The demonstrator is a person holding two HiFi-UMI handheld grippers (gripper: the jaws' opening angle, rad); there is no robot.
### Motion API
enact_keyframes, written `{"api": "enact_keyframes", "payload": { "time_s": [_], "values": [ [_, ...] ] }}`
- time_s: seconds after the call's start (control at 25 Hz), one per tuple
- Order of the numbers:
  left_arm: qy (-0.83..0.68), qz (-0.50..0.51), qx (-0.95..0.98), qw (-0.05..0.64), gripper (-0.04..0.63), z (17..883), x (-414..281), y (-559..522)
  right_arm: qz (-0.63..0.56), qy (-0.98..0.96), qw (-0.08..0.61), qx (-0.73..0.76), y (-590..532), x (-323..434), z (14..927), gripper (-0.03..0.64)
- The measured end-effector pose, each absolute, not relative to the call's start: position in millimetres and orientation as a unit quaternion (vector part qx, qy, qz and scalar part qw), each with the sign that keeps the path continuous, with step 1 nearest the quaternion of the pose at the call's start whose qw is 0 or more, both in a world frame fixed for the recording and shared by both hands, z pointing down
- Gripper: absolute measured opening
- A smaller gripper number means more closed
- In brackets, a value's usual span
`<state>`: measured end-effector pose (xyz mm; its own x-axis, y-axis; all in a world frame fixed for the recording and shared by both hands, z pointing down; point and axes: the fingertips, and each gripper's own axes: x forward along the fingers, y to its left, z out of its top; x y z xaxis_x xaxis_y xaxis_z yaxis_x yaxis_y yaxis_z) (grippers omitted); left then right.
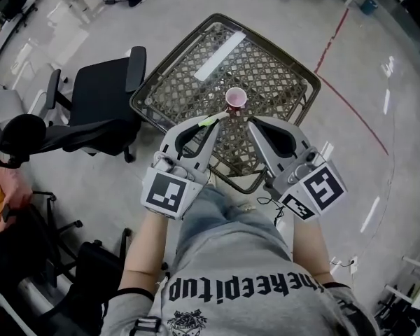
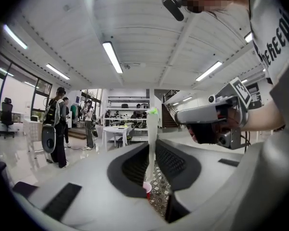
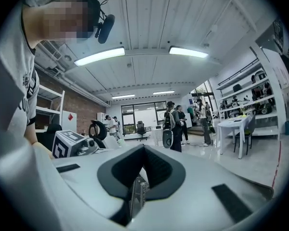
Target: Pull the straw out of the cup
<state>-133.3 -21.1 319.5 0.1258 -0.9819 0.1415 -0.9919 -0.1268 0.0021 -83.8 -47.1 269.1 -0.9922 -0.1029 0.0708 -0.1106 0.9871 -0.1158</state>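
A small pink cup stands on the woven table near its front edge. My left gripper is shut on a pale straw with a green tip, just this side of the cup. In the left gripper view the straw stands upright between the jaws, green end up, with the cup small below it. The straw's lower end looks lifted clear of the cup. My right gripper hovers beside the cup with its jaws together on nothing; its tips meet in the right gripper view.
A white strip lies on the table's far half. A black office chair stands left of the table. A red line runs along the floor to the right. People and a white table are farther off.
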Motion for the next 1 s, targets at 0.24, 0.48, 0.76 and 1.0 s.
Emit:
{"api": "enact_keyframes", "payload": {
  "time_s": [0.24,0.48,0.76,1.0],
  "values": [
    [-0.671,0.014,0.742,0.005,0.086,291.3,-131.0,-3.4,0.054,-0.997,0.032,0.038,-32.2,-84.2,267.9,0.002],
    [-0.666,0.018,0.746,0.023,0.086,289.9,-118.4,7.1,0.051,-0.997,0.031,0.039,-26.2,-79.0,271.7,0.0],
    [-0.666,-0.011,0.746,-0.021,0.086,268.0,-111.5,6.5,0.041,-0.998,0.031,0.043,-25.6,-71.1,266.4,-0.002],
    [-0.664,-0.013,0.747,-0.027,0.086,259.1,-109.6,8.1,0.034,-0.998,0.026,0.039,-23.5,-72.4,261.4,-0.002]
  ]
}}
